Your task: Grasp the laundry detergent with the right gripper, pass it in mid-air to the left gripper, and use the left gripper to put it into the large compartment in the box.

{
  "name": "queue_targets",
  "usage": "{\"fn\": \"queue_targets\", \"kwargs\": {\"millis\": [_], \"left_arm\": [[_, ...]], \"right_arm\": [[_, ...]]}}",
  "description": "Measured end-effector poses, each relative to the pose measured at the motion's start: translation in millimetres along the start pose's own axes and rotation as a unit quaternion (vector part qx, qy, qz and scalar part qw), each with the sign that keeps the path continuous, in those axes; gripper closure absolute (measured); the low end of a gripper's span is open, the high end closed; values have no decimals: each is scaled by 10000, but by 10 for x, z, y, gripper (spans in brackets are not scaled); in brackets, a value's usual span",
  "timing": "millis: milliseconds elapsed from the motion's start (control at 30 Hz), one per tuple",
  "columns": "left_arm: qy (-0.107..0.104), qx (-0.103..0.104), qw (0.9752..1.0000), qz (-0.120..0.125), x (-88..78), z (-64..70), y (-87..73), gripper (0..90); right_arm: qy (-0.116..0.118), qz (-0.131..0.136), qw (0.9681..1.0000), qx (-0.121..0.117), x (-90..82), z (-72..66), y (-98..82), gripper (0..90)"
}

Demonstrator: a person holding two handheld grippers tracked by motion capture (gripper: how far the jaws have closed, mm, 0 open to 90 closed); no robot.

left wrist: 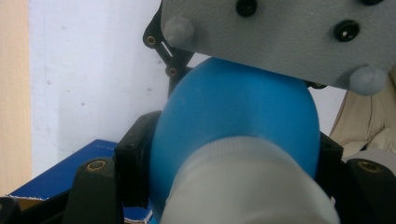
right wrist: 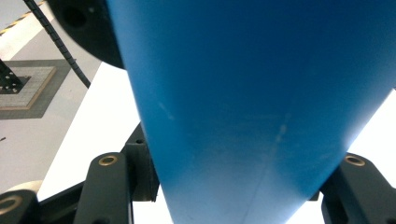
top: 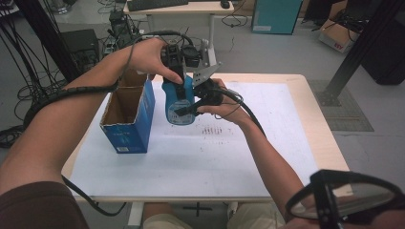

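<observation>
From above, a person's two hands meet over the middle of a bench (top: 305,143) covered with white paper. The left gripper (top: 177,71) comes down on the top of a blue bottle (top: 179,107), while the right gripper (top: 198,102) reaches in from the side and meets the bottle's lower body. The bottle is held upright in the air, just right of an open blue cardboard box (top: 129,117) that stands on the bench.

In the left gripper view, the black jaws are pinched on the bottle's upper end: its rounded blue shoulder (left wrist: 233,121) fills the gap between them, with a white cap (left wrist: 247,186) nearest the camera. The grey plate (left wrist: 280,32) of the other gripper sits just beyond the bottle.

In the right gripper view, the black jaws are clamped against either side of the bottle's smooth blue body (right wrist: 252,102), which tapers down between them. White paper lies beyond.
</observation>
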State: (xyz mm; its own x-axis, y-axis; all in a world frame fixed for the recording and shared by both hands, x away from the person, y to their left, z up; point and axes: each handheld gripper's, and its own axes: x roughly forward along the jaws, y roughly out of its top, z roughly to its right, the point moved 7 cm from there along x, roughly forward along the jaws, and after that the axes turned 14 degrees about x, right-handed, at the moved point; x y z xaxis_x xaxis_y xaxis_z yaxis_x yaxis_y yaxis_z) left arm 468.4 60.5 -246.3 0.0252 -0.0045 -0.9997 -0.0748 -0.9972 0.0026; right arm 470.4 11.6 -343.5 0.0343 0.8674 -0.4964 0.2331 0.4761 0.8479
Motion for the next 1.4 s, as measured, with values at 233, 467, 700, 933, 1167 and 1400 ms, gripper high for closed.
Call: {"fn": "queue_targets", "kwargs": {"millis": [233,467,700,933,1167,1400], "left_arm": [[41,-20,10000,31,-3,1,2,353],[47,-22,10000,38,2,3,-1,353],[80,-51,9999,53,-1,-5,-5,354],[126,-108,9999,41,-22,-8,-8,354],[225,-227,9995,-52,-48,-51,-74,354],[236,-323,9992,-99,-74,-69,-123,354]], "right_arm": [[-11,3,10000,-3,-3,7,-2,412],[-5,-4,10000,35,-3,2,-7,410],[0,56,10000,22,14,6,-5,384],[52,80,9999,139,-28,0,-26,302],[-98,179,9990,405,-121,24,-80,254],[-283,-196,9988,337,-205,55,-197,271]]}}
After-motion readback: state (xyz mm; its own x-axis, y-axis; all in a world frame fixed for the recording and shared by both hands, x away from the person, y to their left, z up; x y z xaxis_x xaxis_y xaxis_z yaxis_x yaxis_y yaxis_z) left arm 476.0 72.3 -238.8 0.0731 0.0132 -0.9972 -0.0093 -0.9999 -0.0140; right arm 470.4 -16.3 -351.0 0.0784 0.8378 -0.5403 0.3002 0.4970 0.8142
